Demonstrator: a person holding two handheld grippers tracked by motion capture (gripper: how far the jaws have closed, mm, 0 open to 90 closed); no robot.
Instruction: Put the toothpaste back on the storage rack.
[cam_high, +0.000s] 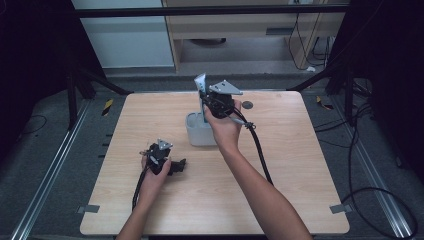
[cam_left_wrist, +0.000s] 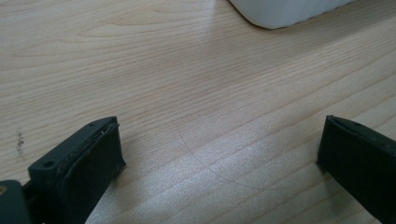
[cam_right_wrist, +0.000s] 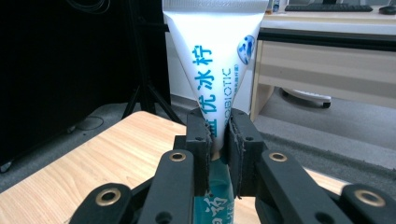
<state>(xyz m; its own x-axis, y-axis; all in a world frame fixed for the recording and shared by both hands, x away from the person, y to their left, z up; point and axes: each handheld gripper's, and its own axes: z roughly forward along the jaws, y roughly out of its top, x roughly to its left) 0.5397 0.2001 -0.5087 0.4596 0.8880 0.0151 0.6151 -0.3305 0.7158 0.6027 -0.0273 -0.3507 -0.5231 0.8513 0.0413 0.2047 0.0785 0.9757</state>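
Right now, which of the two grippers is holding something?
The right gripper, above the grey cup, is shut on the white tube. The left gripper rests open on the table.

Left gripper (cam_high: 172, 165) low, jaws wide apart; right gripper (cam_high: 204, 95) raised at arm's stretch, jaws clamped tight.

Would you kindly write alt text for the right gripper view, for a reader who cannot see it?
The right hand-held gripper is shut on a white tube with blue lettering, held upright with its flat crimped end on top. Below lies a wooden table; beyond it are a dark backdrop and a desk.
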